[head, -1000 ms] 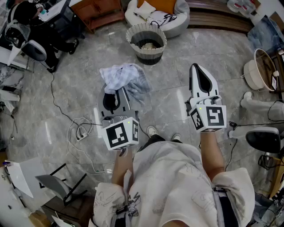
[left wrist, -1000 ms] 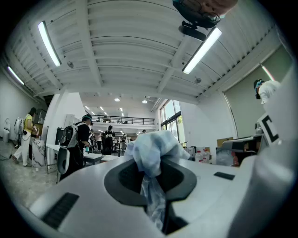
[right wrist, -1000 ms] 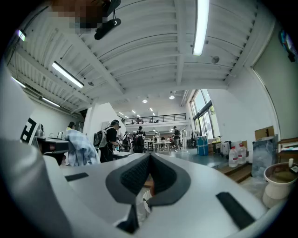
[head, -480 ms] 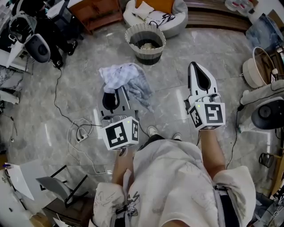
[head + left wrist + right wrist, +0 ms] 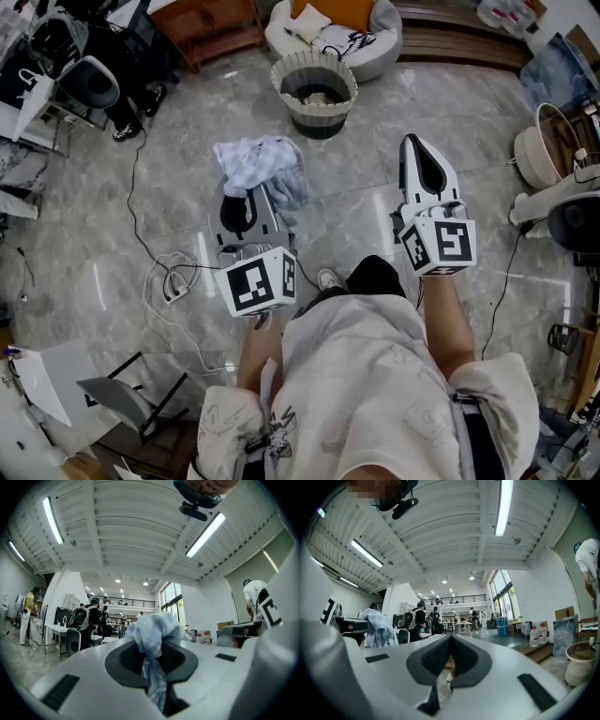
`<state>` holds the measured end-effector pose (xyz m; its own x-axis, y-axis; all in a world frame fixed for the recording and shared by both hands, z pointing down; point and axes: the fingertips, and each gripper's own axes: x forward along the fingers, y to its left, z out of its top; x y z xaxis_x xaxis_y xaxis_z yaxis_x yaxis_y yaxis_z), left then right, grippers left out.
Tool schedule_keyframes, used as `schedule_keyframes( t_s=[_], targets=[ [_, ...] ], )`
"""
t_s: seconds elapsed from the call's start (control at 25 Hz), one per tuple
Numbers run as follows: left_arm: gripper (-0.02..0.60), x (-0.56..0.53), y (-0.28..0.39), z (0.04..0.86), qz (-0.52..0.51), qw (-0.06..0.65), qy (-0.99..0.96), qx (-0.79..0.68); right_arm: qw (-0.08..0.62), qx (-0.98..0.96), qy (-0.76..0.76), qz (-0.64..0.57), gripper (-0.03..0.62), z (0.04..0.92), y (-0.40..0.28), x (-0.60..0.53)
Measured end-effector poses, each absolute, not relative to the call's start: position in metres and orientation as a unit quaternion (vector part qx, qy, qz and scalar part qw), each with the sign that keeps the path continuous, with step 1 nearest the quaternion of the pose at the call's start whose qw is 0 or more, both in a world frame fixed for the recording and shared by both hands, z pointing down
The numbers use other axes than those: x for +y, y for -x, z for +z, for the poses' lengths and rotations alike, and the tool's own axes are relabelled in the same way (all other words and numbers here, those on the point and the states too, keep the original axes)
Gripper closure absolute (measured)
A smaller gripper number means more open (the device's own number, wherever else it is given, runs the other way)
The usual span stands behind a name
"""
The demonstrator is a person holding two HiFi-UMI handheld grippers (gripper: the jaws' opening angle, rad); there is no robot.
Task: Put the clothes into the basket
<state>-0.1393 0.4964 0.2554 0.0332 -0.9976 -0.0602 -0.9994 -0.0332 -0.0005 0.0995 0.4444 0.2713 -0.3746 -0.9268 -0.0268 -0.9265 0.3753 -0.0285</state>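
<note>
Your left gripper (image 5: 244, 199) pinched the pale blue garment (image 5: 255, 161) mid-frame; your right gripper (image 5: 413, 143) sat pressed together, empty, with the basket (image 5: 317, 119) at upper centre.

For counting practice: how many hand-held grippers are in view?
2: left hand-held gripper, mid-picture, clamping a pale cloth; right hand-held gripper beside it, shut, empty.
</note>
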Motion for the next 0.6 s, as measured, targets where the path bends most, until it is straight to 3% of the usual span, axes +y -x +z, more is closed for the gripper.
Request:
schedule_keyframes(
  t_s=[0.6],
  targets=[
    [0.529, 0.420, 0.153, 0.272, 0.020, 0.004, 0.717, 0.697, -0.019, 0.842, 0.538, -0.027, 0.606, 0.305, -0.075, 0.364]
  ],
)
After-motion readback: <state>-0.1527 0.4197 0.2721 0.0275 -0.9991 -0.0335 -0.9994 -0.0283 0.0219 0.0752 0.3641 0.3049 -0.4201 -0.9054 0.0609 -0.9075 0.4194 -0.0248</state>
